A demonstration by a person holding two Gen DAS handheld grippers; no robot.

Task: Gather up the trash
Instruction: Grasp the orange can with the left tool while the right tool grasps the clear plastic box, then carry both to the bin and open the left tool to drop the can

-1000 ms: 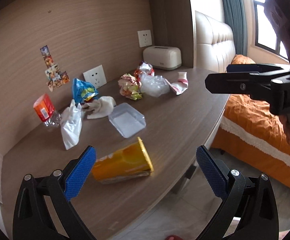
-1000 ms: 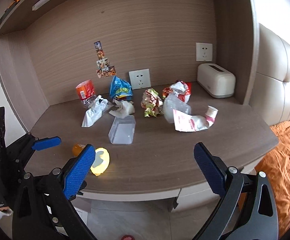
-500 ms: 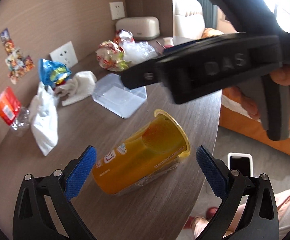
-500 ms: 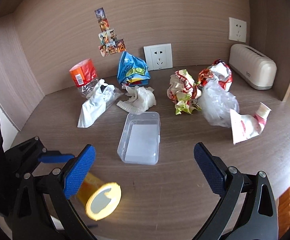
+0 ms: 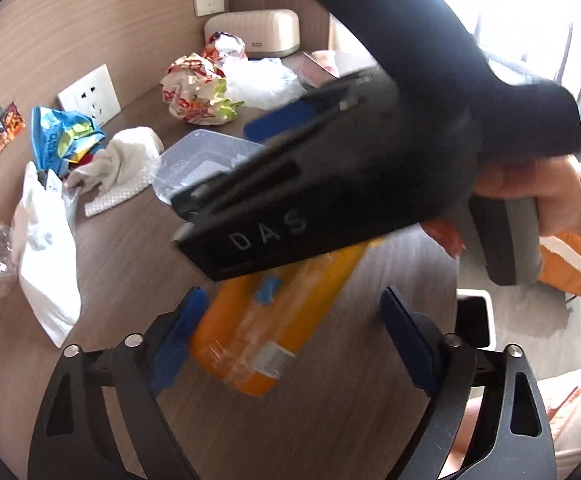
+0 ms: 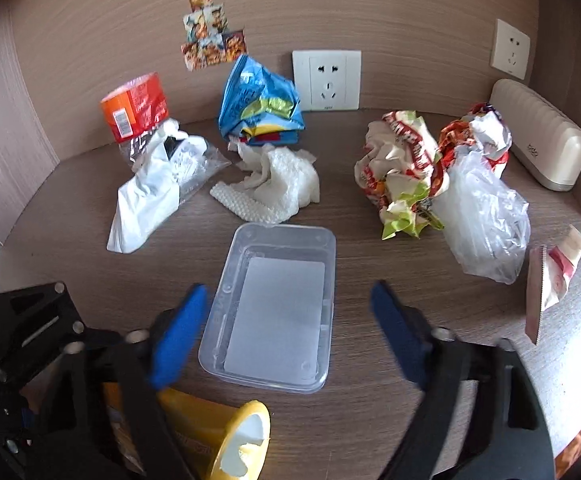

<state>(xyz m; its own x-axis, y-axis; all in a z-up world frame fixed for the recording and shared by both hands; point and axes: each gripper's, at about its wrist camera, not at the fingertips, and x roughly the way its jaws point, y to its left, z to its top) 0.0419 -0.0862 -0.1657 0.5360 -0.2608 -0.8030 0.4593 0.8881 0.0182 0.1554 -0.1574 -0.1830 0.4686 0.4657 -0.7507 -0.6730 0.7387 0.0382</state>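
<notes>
An orange-yellow cup lies on its side on the wooden desk. My left gripper is open with the cup's base between its blue pads. My right gripper is open around the near end of a clear plastic box; it crosses the left wrist view above the cup. The cup's open mouth shows at the bottom of the right wrist view.
Further back lie a white bag, an orange-labelled bottle, a blue snack bag, a white tissue, crumpled wrappers, a clear bag and a paper cup. A white bin stands on the floor.
Both grippers have moved forward. The left one now straddles the orange cup. The right one has come down around the clear box, crossing over the cup.
</notes>
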